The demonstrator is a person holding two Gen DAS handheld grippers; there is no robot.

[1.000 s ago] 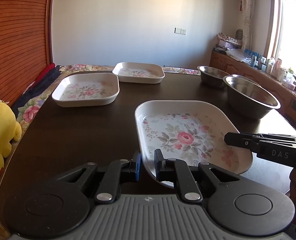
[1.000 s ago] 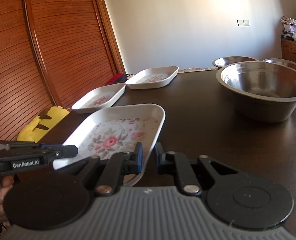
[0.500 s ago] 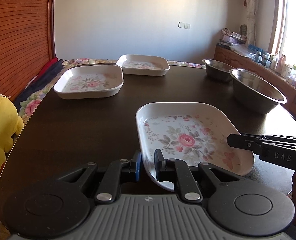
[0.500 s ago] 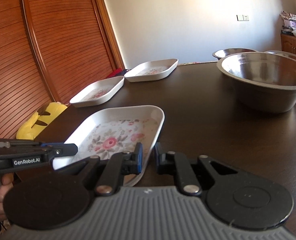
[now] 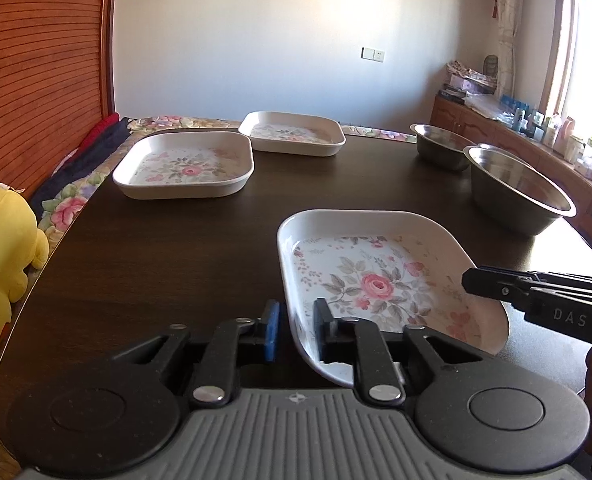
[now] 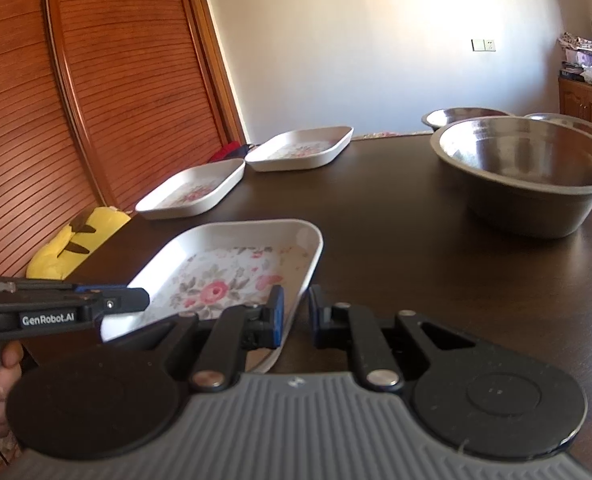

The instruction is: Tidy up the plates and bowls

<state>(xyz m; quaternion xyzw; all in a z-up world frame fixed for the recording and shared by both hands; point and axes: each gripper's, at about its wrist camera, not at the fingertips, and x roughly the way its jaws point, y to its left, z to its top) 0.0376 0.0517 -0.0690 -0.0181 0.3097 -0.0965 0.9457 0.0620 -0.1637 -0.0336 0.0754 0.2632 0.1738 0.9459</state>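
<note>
Dark wood table (image 5: 167, 248) in a sunlit room, slatted wooden doors at the left side. Near floral plate (image 5: 380, 280) sits at the near edge, and appears slightly tilted or raised, though contact with the table cannot be confirmed. Left tongs (image 5: 294, 330) straddle its near-left rim, one pad inside, one outside; a gap shows, so whether they actually pinch it cannot be told. Right tongs (image 6: 294, 316) straddle the near-right rim likewise; grip also unclear. Two more floral plates (image 5: 183, 166) (image 5: 291, 133) rest side by side at the far left. Steel bowls (image 6: 524, 172) (image 5: 442, 146) stand at the far right, a third rim partly hidden behind them.

Judgement: two-handed pick-up of the near plate, early in the task. Next move calls for both tongs clamping firmly, a level lift, then carrying toward the far plates for stacking.
</note>
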